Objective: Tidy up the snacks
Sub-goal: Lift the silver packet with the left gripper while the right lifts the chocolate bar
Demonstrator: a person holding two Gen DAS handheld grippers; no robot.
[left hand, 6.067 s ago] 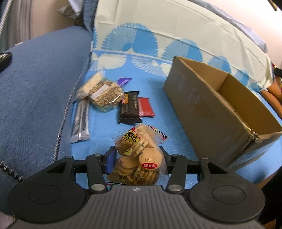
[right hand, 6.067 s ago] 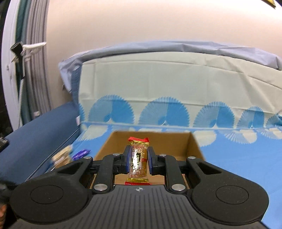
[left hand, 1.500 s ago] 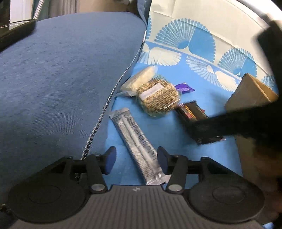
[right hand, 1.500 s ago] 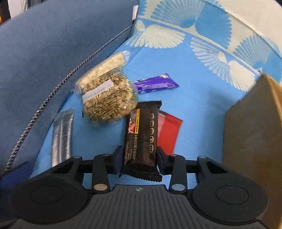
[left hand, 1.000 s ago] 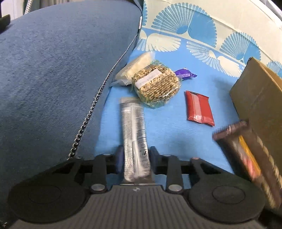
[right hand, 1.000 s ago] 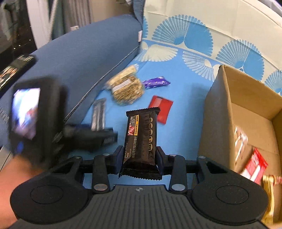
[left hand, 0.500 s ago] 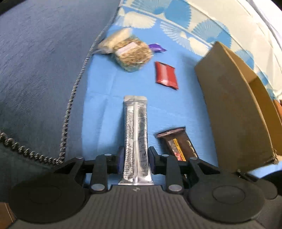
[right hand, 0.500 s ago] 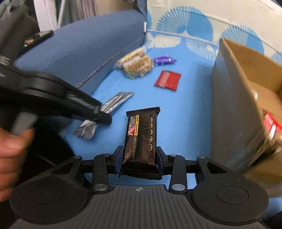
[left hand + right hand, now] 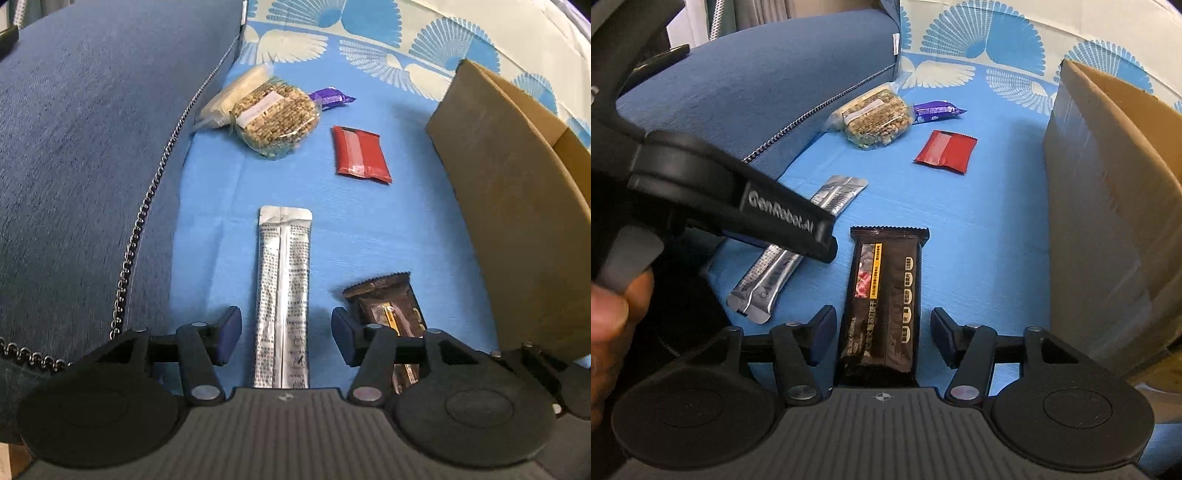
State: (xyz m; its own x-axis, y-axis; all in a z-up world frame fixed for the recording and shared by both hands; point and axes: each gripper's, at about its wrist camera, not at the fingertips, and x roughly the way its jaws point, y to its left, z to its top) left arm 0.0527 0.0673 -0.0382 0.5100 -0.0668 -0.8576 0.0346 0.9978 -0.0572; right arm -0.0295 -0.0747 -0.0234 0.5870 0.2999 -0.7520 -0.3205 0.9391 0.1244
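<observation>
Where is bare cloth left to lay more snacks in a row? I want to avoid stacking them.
Free: the strip between the red packet and the cardboard box, and the patch between the grain-cake bag and the silver stick pack. Crowded: near the grippers, where the silver pack and dark brown bar lie.

**Snacks laid out beside the box**

On the sheet (image 9: 369, 229), the foil stick (image 9: 283, 295) lies left of the chocolate bar (image 9: 388, 310). Beyond them lie the flat packet (image 9: 360, 155), oat cakes (image 9: 275, 114) and candy bar (image 9: 332, 98). The cardboard box (image 9: 509, 206) stands right.
</observation>
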